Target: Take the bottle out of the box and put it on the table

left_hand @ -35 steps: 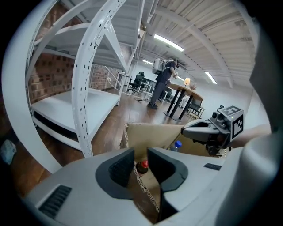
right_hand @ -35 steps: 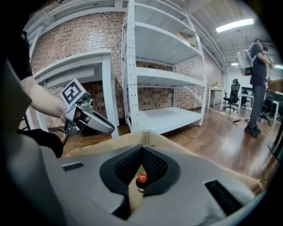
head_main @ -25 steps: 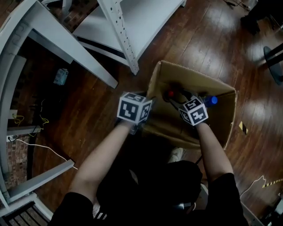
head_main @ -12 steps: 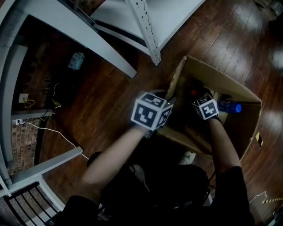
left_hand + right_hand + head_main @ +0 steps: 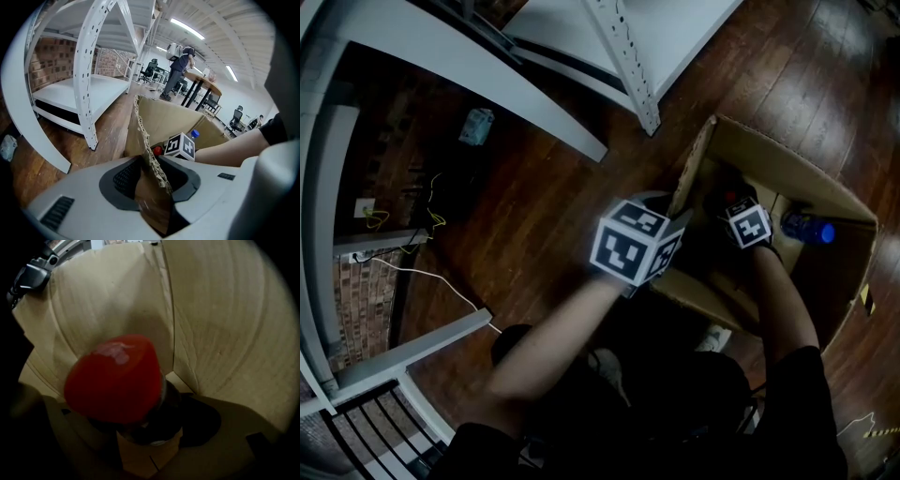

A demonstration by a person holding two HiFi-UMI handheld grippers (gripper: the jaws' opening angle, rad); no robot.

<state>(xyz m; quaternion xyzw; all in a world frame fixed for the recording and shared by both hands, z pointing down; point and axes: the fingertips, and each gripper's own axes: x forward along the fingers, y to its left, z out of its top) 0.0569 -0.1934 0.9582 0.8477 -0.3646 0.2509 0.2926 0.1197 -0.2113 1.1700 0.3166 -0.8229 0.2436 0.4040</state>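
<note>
While box [image 5: 787, 169] left wall is clamped by L gripper's [image 5: 150, 180] just-closed fingers, R gripper [image 5: 140, 427] is held inside. Its fingers, just opened wider, are spread w/ red-capped bottle [image 5: 112, 378] between.

Head view: the marker cube [image 5: 748, 226] of the right gripper [image 5: 731, 202] covers its jaws, which have just been opening with the red-capped bottle [image 5: 157, 425] between them. Right gripper view: the cap [image 5: 112, 380] hides most of that bottle's body, and any contact with the jaws is lost in darkness. The blue-capped bottle [image 5: 807, 228] in the cardboard box [image 5: 787, 164] lies partly shadowed, its label unreadable. The small object [image 5: 476, 125] on the floor [image 5: 534, 197], far left, is too small to identify. The top edge cuts off the shelving rack [image 5: 619, 47].
</note>
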